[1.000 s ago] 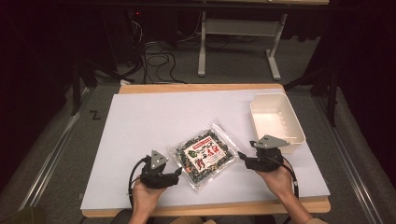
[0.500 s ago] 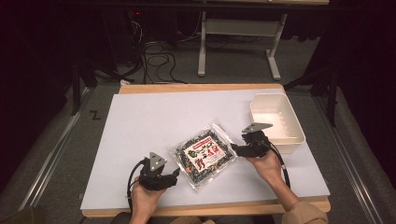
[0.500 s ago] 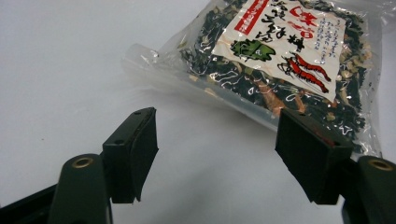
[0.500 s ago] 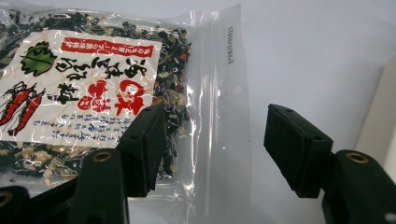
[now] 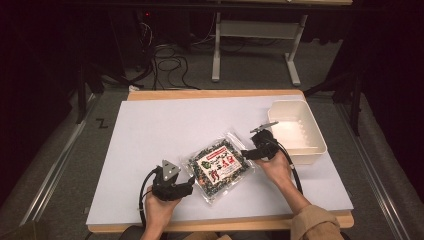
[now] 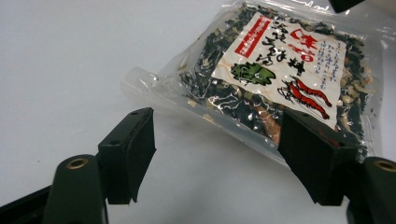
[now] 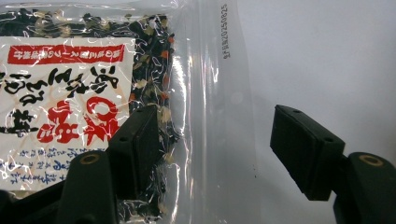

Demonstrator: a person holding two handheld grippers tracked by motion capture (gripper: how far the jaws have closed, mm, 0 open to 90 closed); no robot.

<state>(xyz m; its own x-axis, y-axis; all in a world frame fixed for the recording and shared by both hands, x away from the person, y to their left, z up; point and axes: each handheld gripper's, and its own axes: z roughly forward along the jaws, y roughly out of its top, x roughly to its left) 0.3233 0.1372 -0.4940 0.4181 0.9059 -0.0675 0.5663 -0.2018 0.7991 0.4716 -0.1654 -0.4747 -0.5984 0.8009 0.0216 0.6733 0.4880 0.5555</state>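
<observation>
Jaws of both the left gripper (image 5: 189, 183) and right gripper (image 5: 246, 154) had just been opening, flanking the seaweed packet (image 5: 220, 166) without clamping it.

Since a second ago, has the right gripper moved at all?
Yes. In the high view the right gripper has shifted up the table beside the packet, nearer the white tray. Its jaws have just been opening, over the packet's clear edge.

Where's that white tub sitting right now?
In the high view the white tub sits on the white table sheet at its far right edge, just beyond the right gripper.
</observation>
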